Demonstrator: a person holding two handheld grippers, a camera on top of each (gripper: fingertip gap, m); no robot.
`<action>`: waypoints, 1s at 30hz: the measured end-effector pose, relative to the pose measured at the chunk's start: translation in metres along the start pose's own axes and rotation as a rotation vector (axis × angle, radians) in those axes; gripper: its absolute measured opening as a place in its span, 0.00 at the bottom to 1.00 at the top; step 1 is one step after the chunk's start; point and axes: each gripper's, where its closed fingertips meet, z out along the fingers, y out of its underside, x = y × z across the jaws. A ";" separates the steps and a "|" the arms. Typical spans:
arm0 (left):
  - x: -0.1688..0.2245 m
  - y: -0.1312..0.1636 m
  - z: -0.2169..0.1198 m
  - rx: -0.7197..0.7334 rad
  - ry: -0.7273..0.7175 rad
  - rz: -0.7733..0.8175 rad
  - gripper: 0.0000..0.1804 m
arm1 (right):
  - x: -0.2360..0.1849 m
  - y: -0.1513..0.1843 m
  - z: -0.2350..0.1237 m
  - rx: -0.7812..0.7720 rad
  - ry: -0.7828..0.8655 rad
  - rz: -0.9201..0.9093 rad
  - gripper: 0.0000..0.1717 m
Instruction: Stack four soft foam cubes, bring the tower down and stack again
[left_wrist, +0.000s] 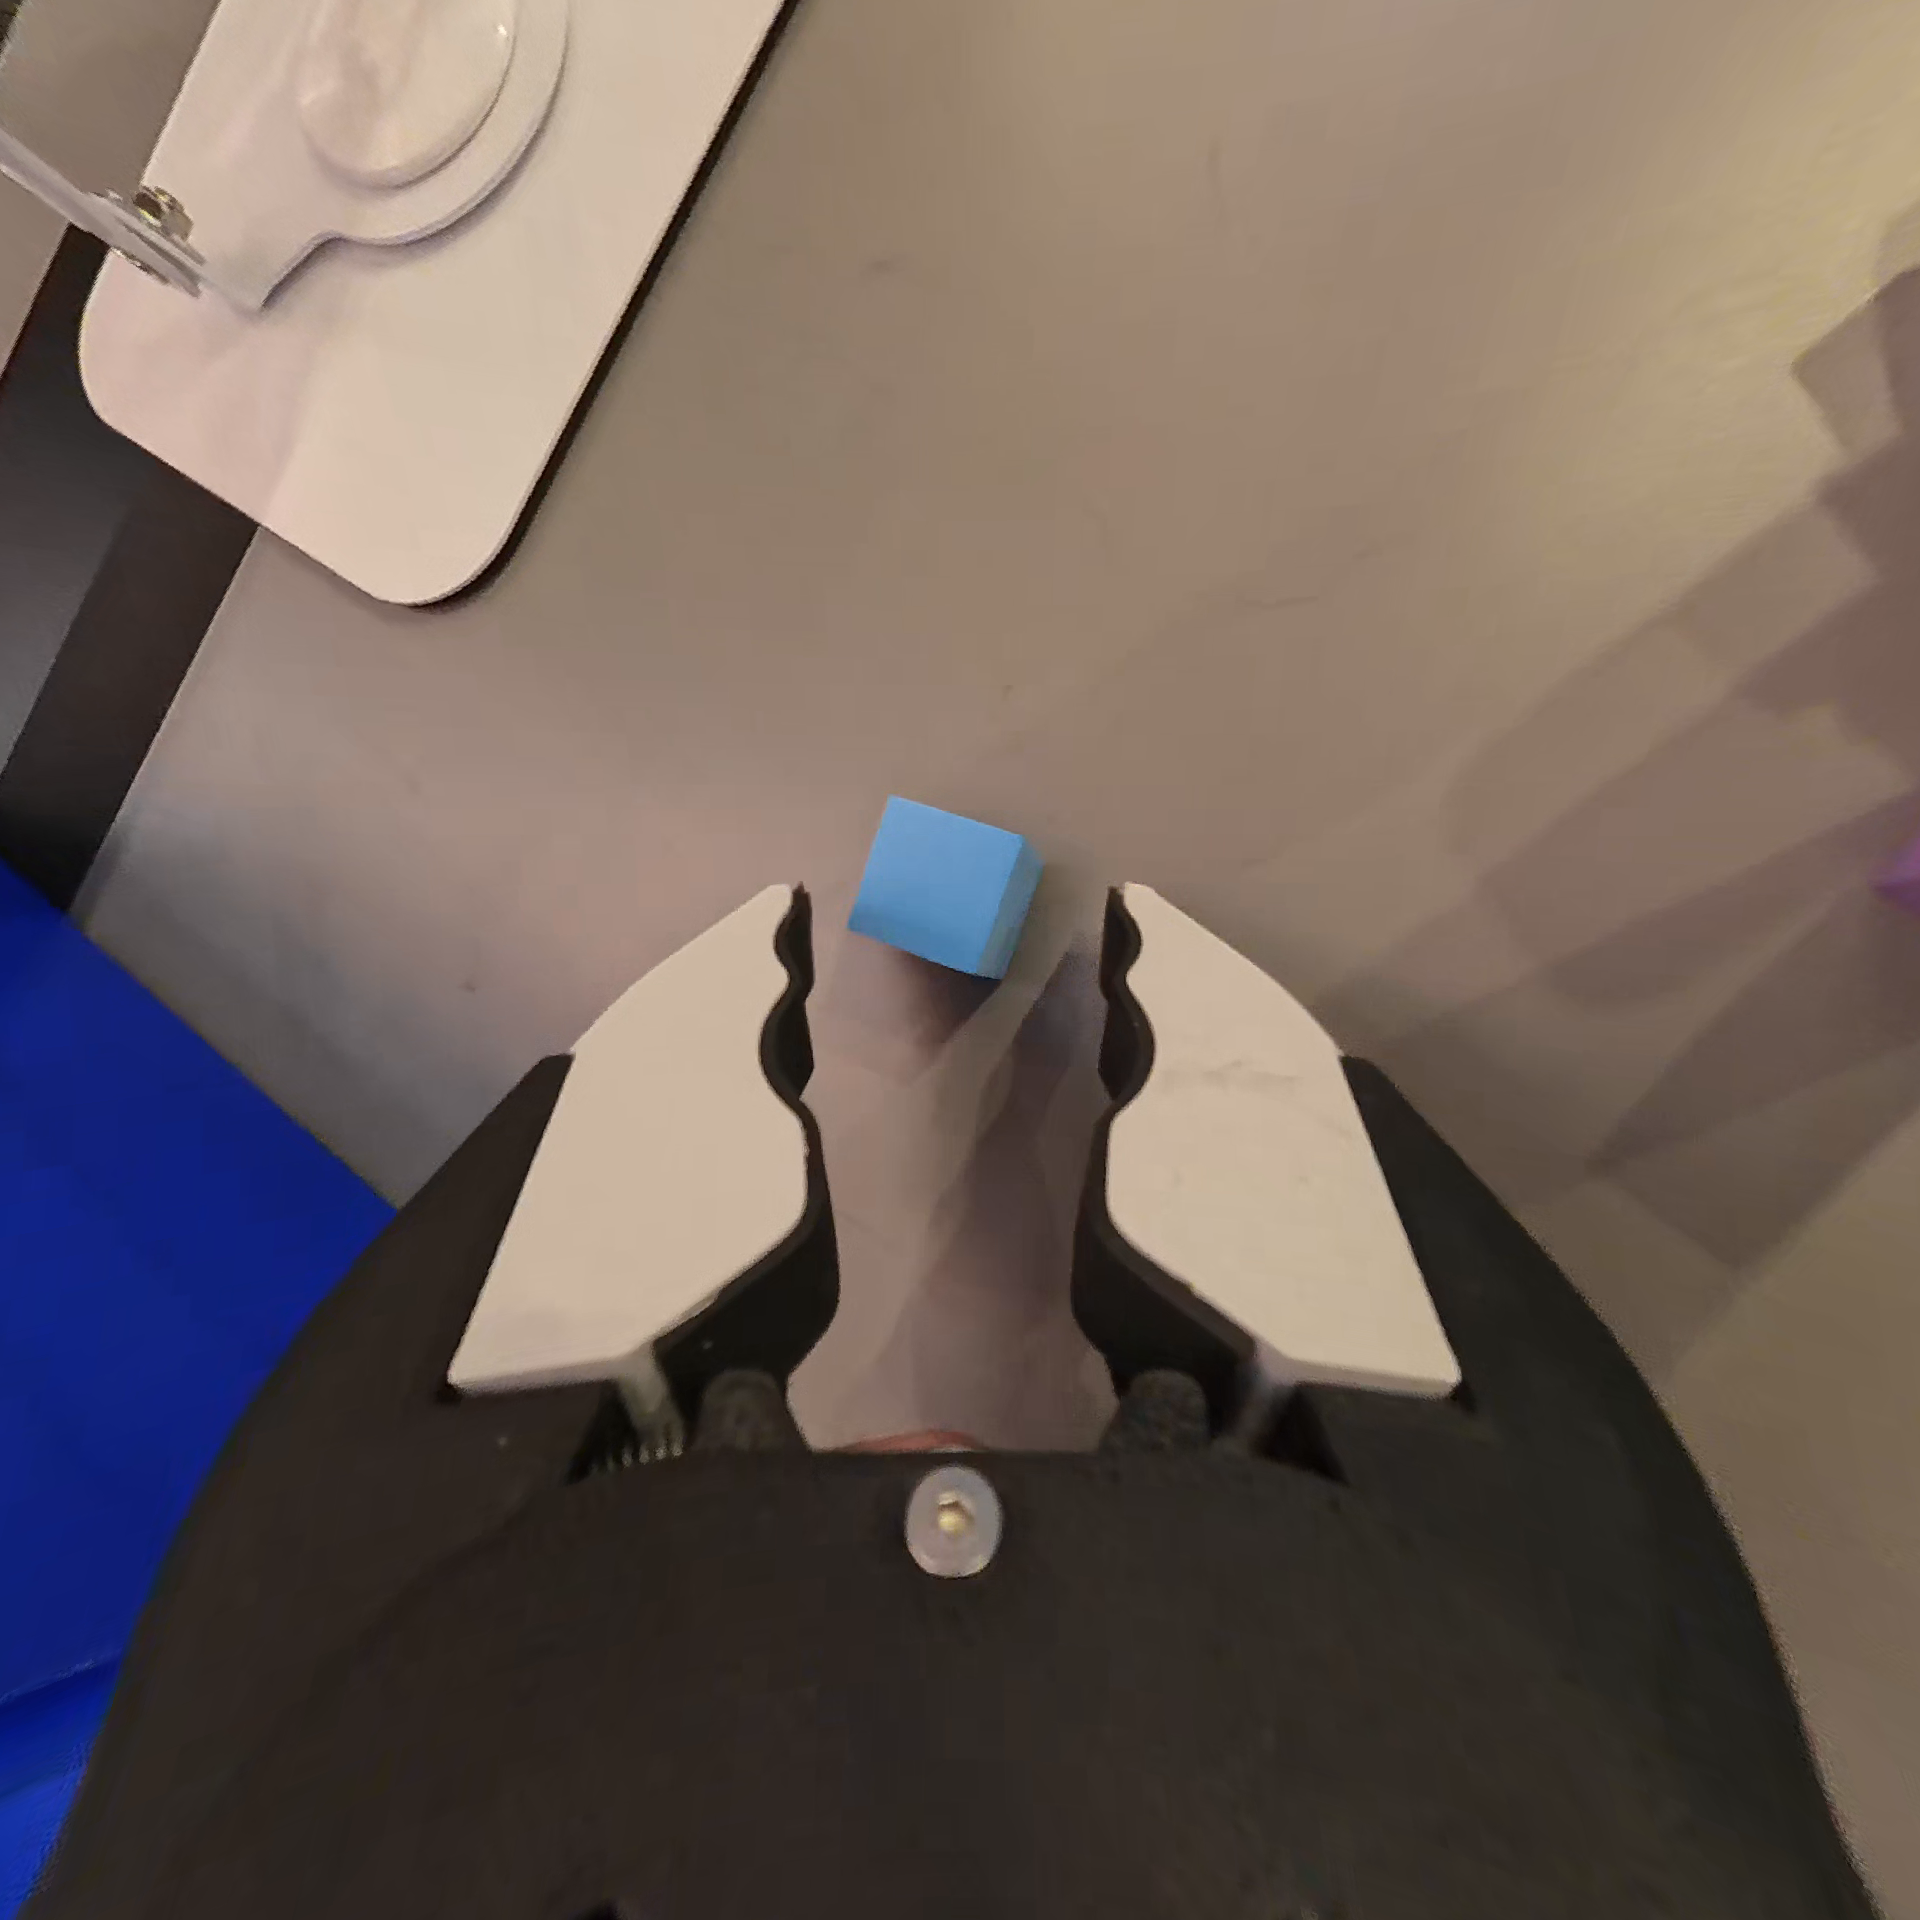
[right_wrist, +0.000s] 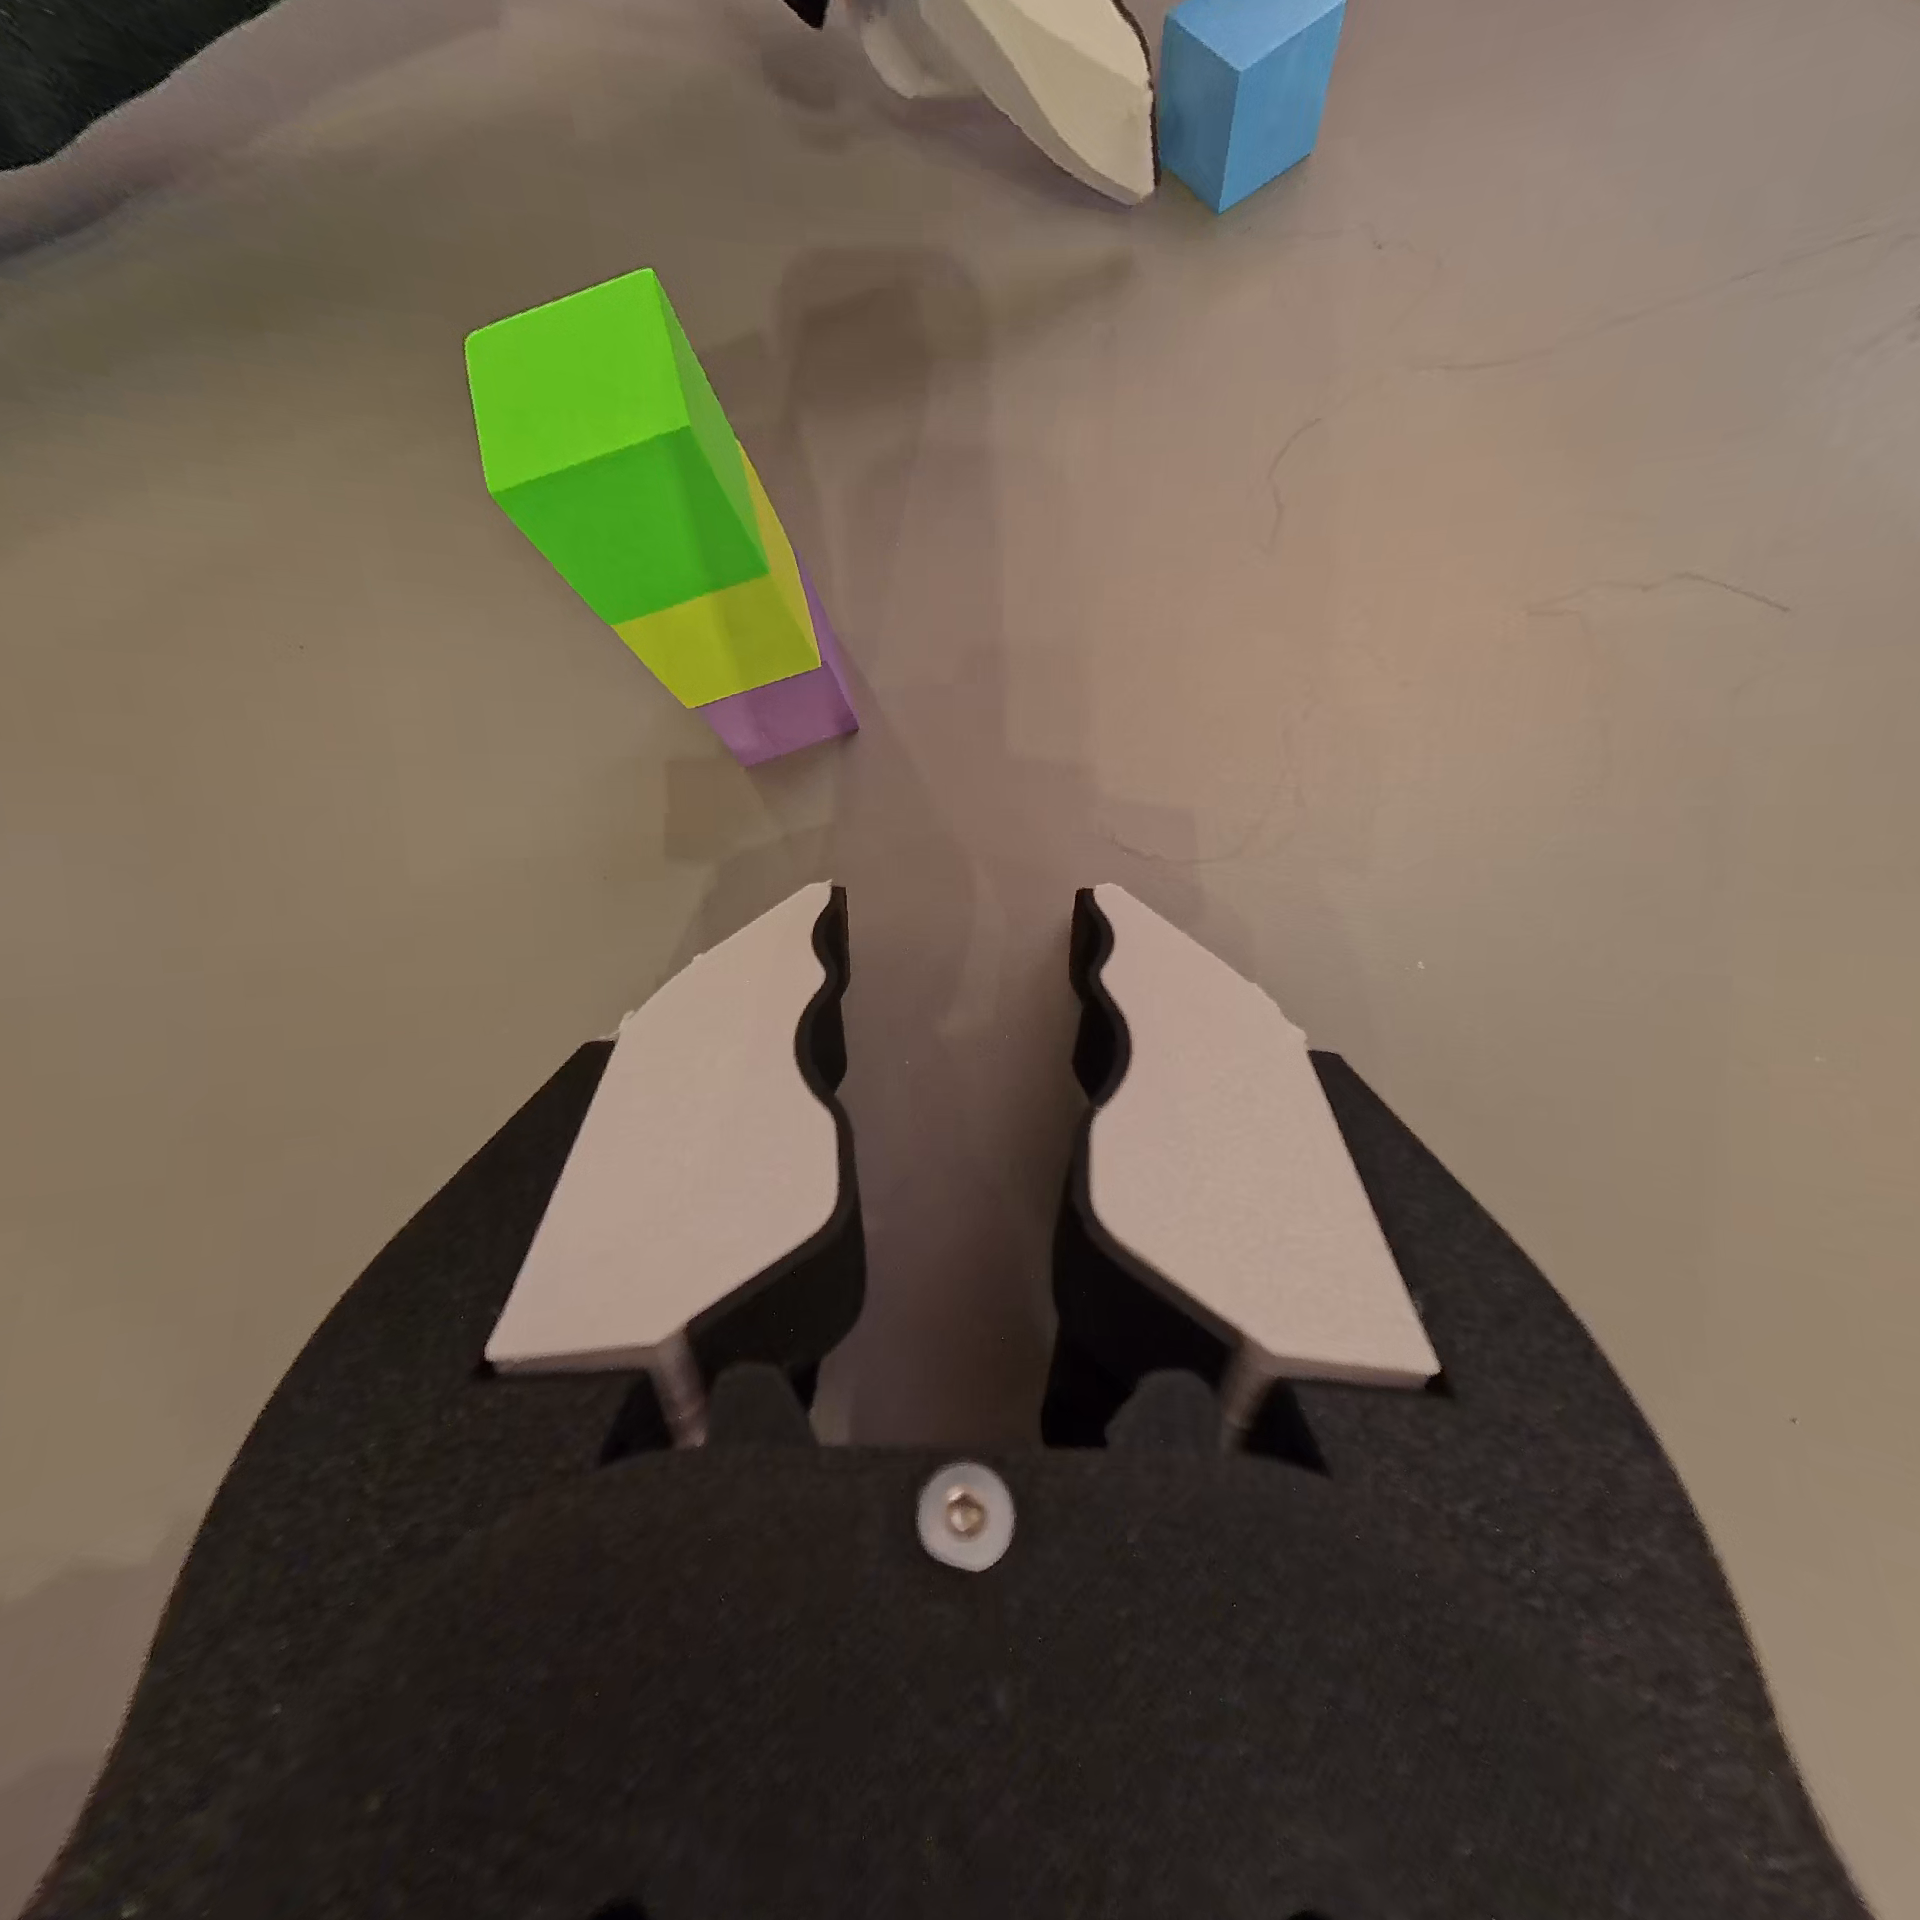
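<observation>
Left gripper (left_wrist: 954, 899) jaws apart, blue cube (left_wrist: 945, 885) sitting on the grey desk (left_wrist: 1247, 468) right at the fingertips, between them but closer to the left tip; gap visible on both sides, pads not pressing it. Cube turned slightly askew to the fingers. Right gripper (right_wrist: 958, 902) also apart, nothing between its fingers, only bare desk below. Three-cube stack ahead and left of it: green cube (right_wrist: 592, 436) on top, yellow cube (right_wrist: 717, 644) in the middle, purple cube (right_wrist: 784, 722) at the bottom, well clear of the fingertips. White plate (left_wrist: 343, 312) at far left of the desk in the left wrist view.
</observation>
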 end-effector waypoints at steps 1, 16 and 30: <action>-0.001 0.002 0.002 -0.017 -0.004 0.009 0.29 | 0.000 0.000 0.000 -0.001 0.001 -0.001 0.24; 0.001 0.002 0.009 -0.075 0.071 0.043 0.18 | 0.000 -0.001 0.000 0.003 -0.008 0.005 0.24; 0.093 -0.062 -0.087 0.172 0.273 0.188 0.18 | 0.002 -0.002 0.000 0.007 -0.010 0.025 0.21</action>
